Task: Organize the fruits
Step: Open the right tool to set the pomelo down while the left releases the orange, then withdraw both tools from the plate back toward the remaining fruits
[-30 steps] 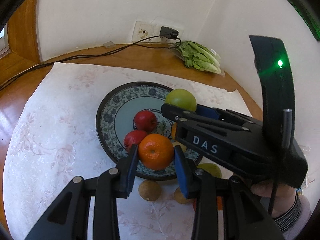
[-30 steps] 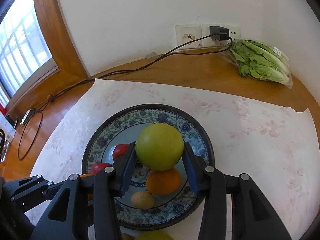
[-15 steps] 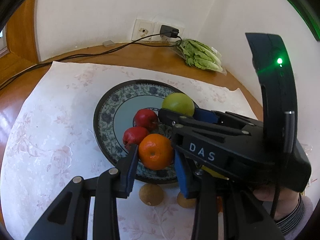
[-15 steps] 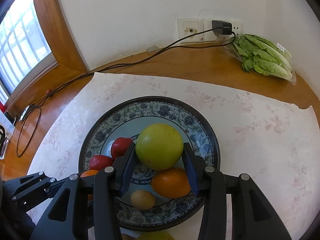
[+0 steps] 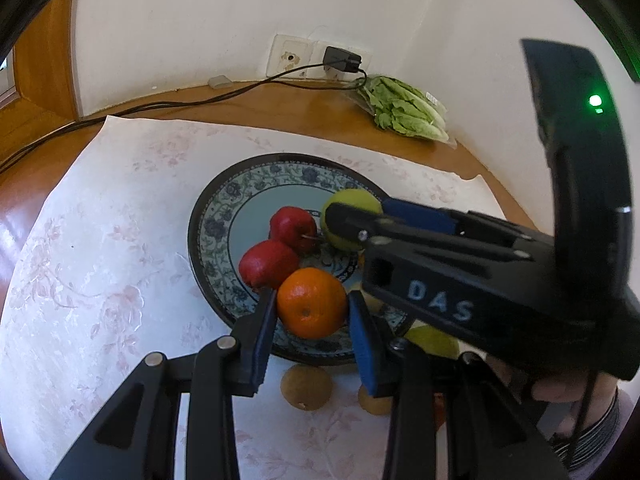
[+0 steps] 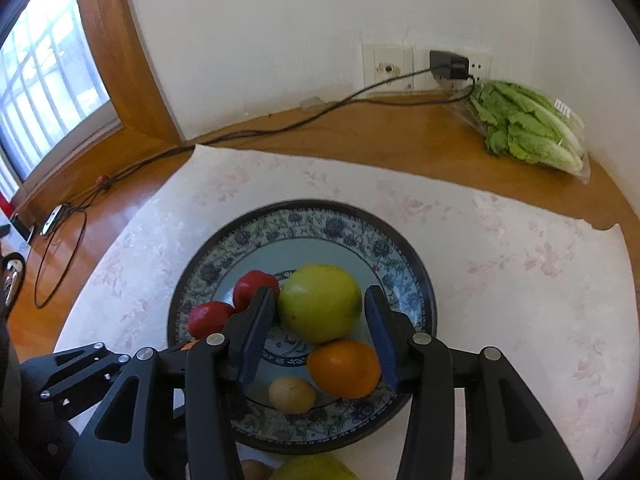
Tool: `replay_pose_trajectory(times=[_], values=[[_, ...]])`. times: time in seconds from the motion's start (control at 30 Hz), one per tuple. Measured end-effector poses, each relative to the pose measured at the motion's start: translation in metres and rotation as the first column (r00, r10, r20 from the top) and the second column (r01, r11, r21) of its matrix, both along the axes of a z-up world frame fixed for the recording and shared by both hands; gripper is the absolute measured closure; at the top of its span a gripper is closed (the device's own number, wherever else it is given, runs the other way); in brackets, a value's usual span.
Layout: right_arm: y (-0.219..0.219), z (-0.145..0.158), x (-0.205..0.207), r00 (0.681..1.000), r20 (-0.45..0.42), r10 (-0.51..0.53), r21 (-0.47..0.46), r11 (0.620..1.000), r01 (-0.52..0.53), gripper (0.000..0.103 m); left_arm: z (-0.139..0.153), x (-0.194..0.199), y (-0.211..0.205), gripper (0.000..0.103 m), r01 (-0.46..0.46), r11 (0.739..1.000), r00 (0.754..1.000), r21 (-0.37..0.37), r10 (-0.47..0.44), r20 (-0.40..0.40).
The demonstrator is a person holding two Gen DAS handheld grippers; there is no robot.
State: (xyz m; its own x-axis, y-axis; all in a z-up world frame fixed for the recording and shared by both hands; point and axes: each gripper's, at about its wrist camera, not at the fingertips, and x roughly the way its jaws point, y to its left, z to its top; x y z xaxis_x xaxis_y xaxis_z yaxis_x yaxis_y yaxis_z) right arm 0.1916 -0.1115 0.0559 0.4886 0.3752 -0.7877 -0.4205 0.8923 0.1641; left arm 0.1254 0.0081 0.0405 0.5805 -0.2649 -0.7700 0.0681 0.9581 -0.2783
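Your wooden table point(image 6: 420, 148) carries a pale floral mat point(image 5: 100, 264), and on the mat sits the blue-patterned plate point(image 6: 352, 240) holding most of the fruit. Bagged lettuce point(image 6: 528, 124) lies by the wall, well apart from the plate.

Your right gripper point(image 6: 320, 320) hangs over the plate with the green apple point(image 6: 320, 302) between its fingers; its jaws are opening, and a gap shows beside the right pad, so the apple rests on the plate. Your left gripper point(image 5: 310, 320) is clamped on an orange point(image 5: 312, 302) above the plate's near rim.

On the plate you also have two red apples point(image 5: 292, 228), a second orange point(image 6: 344, 368) and a small brown fruit point(image 6: 292, 394). Another brown fruit point(image 5: 306, 386) lies on the mat just outside the plate's near rim.
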Motion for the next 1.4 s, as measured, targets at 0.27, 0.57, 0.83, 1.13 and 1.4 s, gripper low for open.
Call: replay_pose_trajectory(times=[0.27, 0.57, 0.83, 1.13, 1.4], values=[[-0.016, 0.026, -0.019, 0.999, 0.048, -0.016, 0.036, 0.999, 0.014, 0.051, 0.007, -0.007, 0.000, 0.066, -0.003, 1.000, 1.000, -0.012, 0.003, 0.009], [-0.041, 0.041, -0.045, 0.998, 0.045, -0.051, 0.088, 0.995, 0.047, 0.051, 0.018, -0.016, -0.003, 0.066, -0.001, 1.000, 1.000, -0.004, 0.001, 0.021], [-0.054, 0.046, -0.069, 0.997, 0.036, -0.062, 0.116, 0.992, 0.057, 0.051, 0.026, -0.027, -0.001, 0.063, -0.006, 1.000, 1.000, 0.005, 0.006, 0.025], [-0.071, 0.042, -0.101, 0.997, 0.017, -0.081, 0.135, 0.988, 0.078, 0.051, 0.031, -0.038, 0.003, 0.063, -0.015, 1.000, 1.000, -0.003, 0.016, 0.017], [-0.083, 0.029, -0.119, 0.995, -0.007, -0.101, 0.114, 0.988, 0.101, 0.051, 0.034, -0.049, 0.004, 0.061, -0.015, 1.000, 1.000, 0.011, 0.015, 0.014]])
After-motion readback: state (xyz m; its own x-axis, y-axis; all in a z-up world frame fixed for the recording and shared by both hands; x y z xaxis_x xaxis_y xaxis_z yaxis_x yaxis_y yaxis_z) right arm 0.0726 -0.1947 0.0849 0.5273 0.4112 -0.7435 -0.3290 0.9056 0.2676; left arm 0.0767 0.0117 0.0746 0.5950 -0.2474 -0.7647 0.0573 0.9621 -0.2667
